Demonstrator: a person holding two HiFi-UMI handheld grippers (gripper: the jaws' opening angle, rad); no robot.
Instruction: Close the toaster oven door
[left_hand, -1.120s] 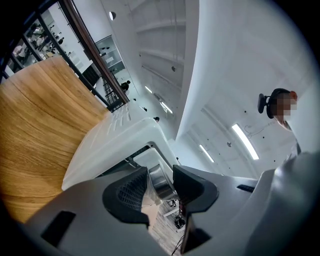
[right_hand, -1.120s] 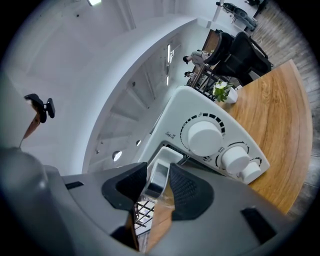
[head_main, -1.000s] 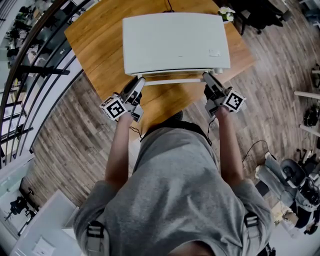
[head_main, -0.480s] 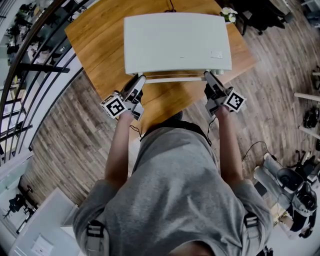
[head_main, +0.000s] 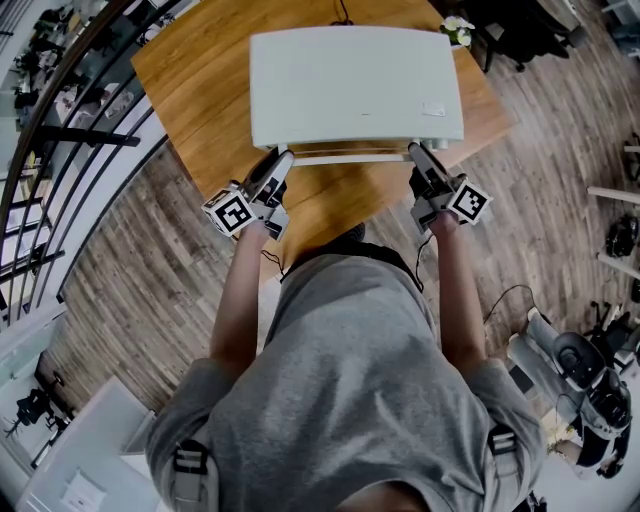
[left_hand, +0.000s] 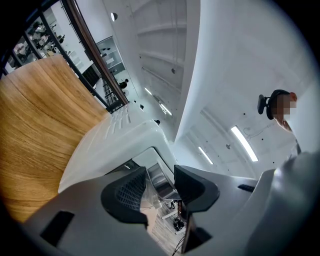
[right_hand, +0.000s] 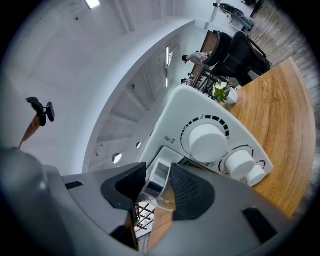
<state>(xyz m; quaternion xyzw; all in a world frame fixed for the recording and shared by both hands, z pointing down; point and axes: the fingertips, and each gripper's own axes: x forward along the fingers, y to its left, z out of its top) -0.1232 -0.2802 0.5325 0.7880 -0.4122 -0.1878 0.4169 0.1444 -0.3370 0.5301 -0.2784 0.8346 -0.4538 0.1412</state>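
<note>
A white toaster oven (head_main: 355, 85) stands on a wooden table (head_main: 200, 90). Its door stands upright against the front, with the shiny handle bar (head_main: 350, 158) along the top edge. My left gripper (head_main: 280, 160) is at the bar's left end. In the left gripper view the handle (left_hand: 159, 181) lies between the pads with a thin gap beside it, the jaws easing apart. My right gripper (head_main: 415, 152) is at the right end. In the right gripper view its pads press on the handle (right_hand: 157, 181), just beside the white knobs (right_hand: 205, 140).
A small pot of white flowers (head_main: 455, 28) sits at the table's far right corner. A dark railing (head_main: 60, 140) runs along the left. The table's near edge is right in front of the person's body. Wood floor lies all round.
</note>
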